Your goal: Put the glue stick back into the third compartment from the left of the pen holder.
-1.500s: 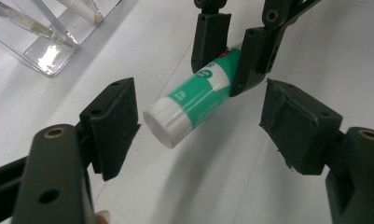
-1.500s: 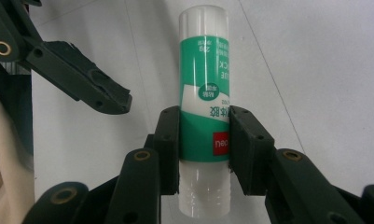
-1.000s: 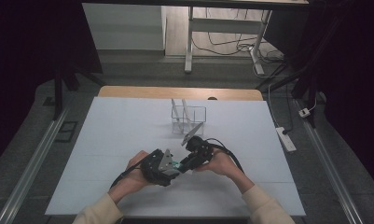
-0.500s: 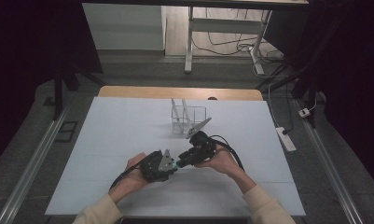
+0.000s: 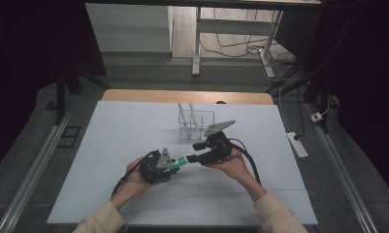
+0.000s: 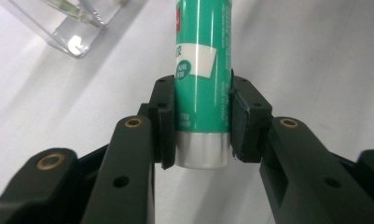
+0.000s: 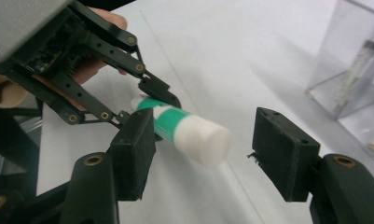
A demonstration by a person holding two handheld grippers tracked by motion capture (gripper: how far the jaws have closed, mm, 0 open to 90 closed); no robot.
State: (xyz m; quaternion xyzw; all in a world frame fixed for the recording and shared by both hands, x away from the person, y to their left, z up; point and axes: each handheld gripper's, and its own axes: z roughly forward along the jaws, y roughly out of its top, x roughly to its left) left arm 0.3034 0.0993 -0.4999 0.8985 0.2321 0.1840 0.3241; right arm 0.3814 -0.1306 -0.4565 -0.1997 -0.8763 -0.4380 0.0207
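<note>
While clamped low on the green glue stick (image 6: 202,79) by the left gripper (image 5: 170,165) above the table (image 5: 109,145), steadied for uncapping; right gripper (image 7: 203,154) spread apart around the white cap (image 7: 204,138), probably about to close and pull.

Both forearms come in from six o'clock, sleeves pale, and angle toward each other over the middle of the counter. The left hand (image 5: 134,177) grips the left gripper (image 5: 171,164), which points toward three o'clock with its jaws pressed tight together on what they hold. The right hand (image 5: 233,165) holds the right gripper (image 5: 192,158) aimed toward nine o'clock, facing the left one, jaws spread wide.
</note>
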